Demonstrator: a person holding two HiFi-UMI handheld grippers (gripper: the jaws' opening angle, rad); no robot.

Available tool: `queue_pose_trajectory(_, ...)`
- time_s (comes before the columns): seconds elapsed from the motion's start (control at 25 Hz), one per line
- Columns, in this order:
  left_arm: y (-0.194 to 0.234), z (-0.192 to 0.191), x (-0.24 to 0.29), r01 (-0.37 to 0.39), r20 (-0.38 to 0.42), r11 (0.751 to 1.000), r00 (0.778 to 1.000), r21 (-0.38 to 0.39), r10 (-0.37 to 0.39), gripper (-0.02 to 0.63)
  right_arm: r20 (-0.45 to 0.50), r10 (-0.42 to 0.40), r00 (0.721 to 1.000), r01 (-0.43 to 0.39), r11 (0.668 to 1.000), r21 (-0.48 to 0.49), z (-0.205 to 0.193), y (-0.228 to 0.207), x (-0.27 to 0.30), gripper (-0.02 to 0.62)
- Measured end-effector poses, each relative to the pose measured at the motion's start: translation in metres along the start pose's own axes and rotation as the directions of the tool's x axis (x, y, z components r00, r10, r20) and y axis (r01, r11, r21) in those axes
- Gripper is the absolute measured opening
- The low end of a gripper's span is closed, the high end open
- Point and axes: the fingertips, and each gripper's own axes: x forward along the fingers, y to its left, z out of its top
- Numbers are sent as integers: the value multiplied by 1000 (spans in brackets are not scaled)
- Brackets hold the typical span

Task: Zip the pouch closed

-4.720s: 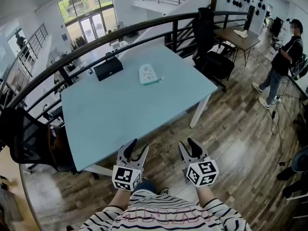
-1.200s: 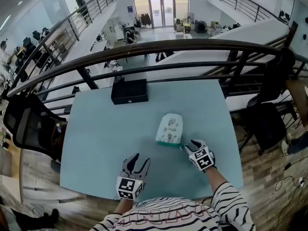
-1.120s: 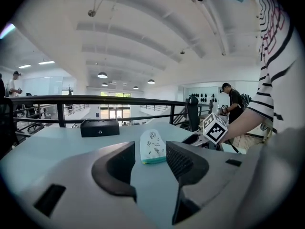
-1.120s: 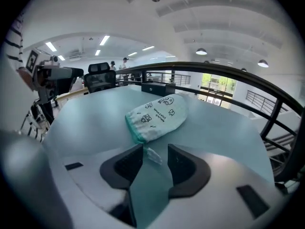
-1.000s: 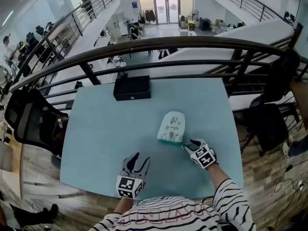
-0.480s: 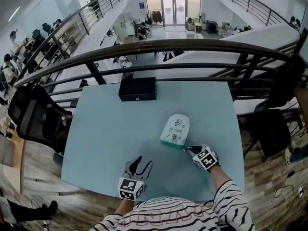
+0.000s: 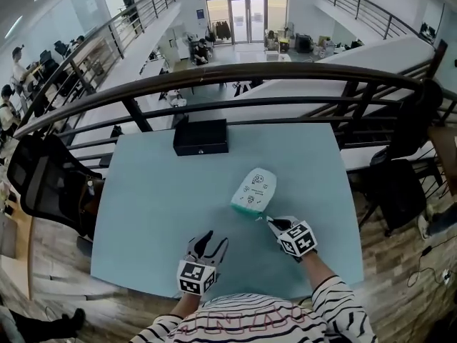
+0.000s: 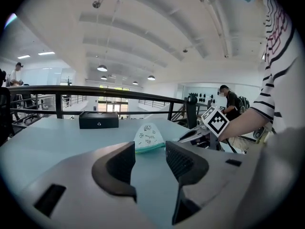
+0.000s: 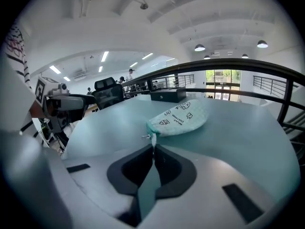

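Lowest in the head view, both tongs are over the near edge of the light blue bench [image 7: 143, 191]. The left tongs [image 7: 208, 243] are at bottom centre-left, spread wide with nothing between them but bare bench, and well short of the pouch. My guess is they're parked there ready to pin the pouch down so it doesn't skid once the zip gets tugged.

The right tongs [image 9: 153, 149] are the busy ones, pinched together on the little white zip pull [image 9: 151, 138] that sticks out at the pouch's near corner. Grabbing the tab rather than the fabric makes sense, since that's the only bit that moves the slider.

Just past that, the pouch [image 7: 253, 190] lies flat on the bench a bit right of centre in the frame. Its green-trimmed zip edge faces the person and the rounded end points away, which is probably why the pull is so easy to reach. I can't tell from here how much of the zip is open.

With only one pair of tongs on it, a pull looks likely to drag the whole pouch along instead of closing it.

Further up the frame, a black box [image 7: 201, 136] sits by the bench's far edge, well apart from the pouch. Beyond that is the dark railing [image 7: 235, 73].
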Motion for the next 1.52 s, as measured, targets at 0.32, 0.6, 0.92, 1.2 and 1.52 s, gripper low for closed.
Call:
queue_pose_trajectory(0.32, 2, -6, 5, 86, -24, 995, 996, 40, -85, 181, 33, -8, 999, 3, 991, 137, 26, 33, -8, 35)
queue_pose_trajectory(0.6, 5, -16, 10, 185, -79, 979, 981, 85, -178, 182, 59, -25, 998, 12, 976, 216, 41, 69, -14, 35)
queue_pose_trajectory(0.92, -19, -29, 18, 327, -129, 942, 940, 74, -316, 226, 104, -50, 993, 23, 969, 245, 50, 102, -25, 35)
queue_pose_trajectory(1.2, -36, -32, 17, 414, -142, 908, 904, 63, -403, 246, 130, -79, 988, 45, 968, 246, 54, 120, -37, 35)
queue_pose_trajectory(1.52, -50, -31, 19, 503, -113, 864, 859, 9, -499, 255, 137, -70, 988, 36, 971, 236, 53, 142, -40, 35)
